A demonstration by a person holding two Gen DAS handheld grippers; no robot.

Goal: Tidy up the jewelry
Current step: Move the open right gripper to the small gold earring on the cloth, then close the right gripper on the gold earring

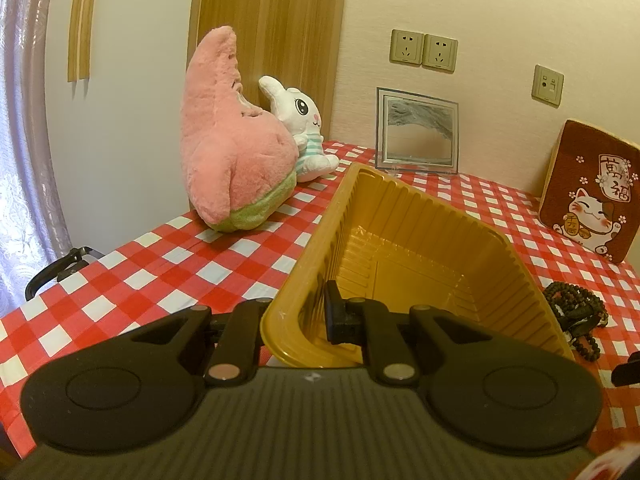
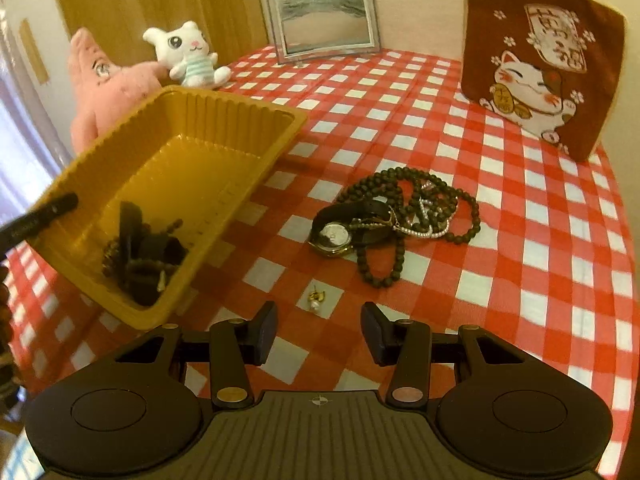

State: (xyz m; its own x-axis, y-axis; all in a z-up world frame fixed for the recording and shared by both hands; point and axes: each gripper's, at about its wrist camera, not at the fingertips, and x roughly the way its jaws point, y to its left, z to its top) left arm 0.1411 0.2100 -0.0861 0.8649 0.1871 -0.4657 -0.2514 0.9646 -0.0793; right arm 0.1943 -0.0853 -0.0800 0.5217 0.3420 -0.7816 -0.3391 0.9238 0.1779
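Right wrist view: the left gripper pinches the tilted yellow tray's rim (easier loading), while the right gripper, spread and empty, hangs over an earring just beside the tray.

A table under a red-and-white checked cloth meets a cream wall. At 12 o'clock stands a wooden panel; at 1 o'clock, 2 sockets. At 9 o'clock a pale curtain glows with daylight.
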